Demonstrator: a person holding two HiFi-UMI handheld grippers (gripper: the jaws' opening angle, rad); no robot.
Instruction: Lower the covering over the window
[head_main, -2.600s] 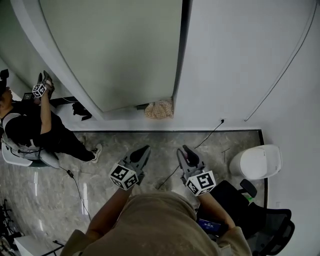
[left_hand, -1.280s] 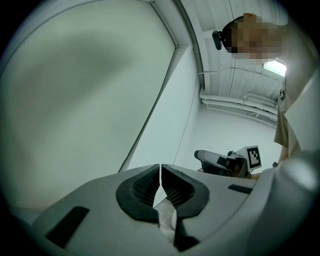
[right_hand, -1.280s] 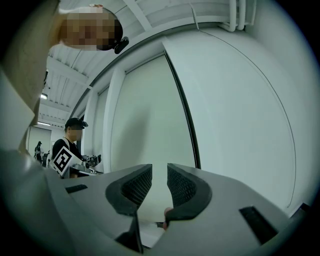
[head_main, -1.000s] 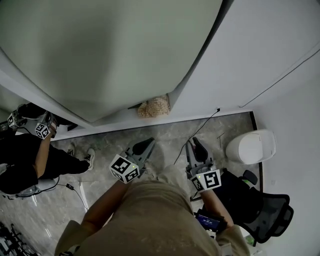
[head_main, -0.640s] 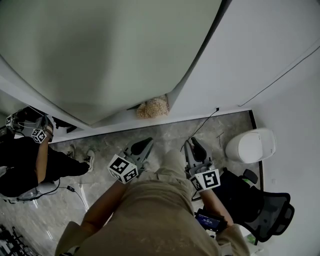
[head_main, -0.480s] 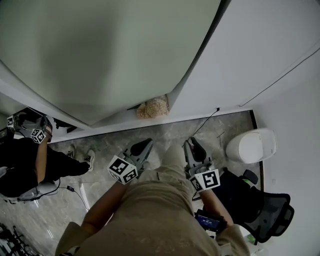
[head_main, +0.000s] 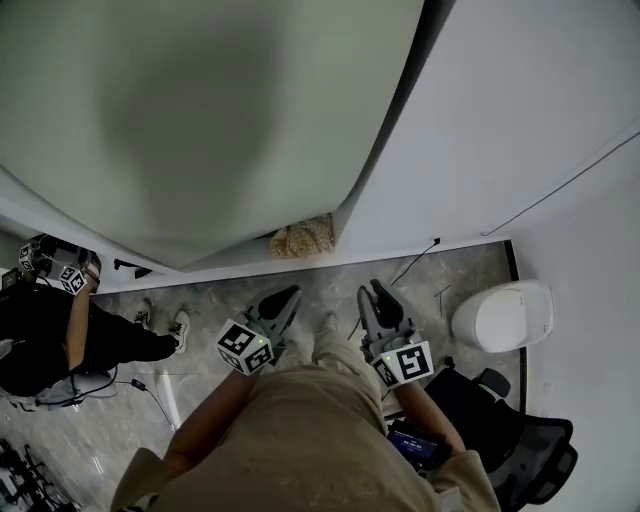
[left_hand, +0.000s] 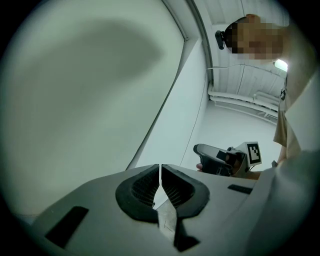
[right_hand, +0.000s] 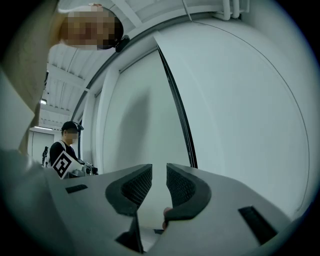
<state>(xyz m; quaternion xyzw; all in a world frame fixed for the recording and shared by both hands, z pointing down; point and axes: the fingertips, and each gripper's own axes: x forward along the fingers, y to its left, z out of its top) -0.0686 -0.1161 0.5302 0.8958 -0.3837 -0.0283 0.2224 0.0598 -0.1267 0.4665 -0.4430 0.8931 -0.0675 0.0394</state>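
1. Left gripper (head_main: 287, 296): the jaws are pressed together with nothing between them. It is held low in front of the body, pointing at the wall.
2. Right gripper (head_main: 375, 296): the jaws stand partly apart with a narrow gap, and nothing is gripped. It is level with the left gripper and just beside it.
3. Change over the last second: both grippers have moved forward together, and the wall now fills more of the head view. Neither jaw setting has altered. This reads as an approach step; no contact has been made.
4. Floor (head_main: 450, 270): a tan woven bundle (head_main: 303, 238) lies at the foot of the wall, beyond the grippers.
5. Covering (head_main: 220, 120): the grey-green sheet hangs ahead and to the left, bounded on its right by a dark frame strip (head_main: 395, 120). Its lower edge appears close to the white ledge (head_main: 250, 262).
6. No cord or pull is visible in any view. The operator probably has to locate one before any lowering can begin.
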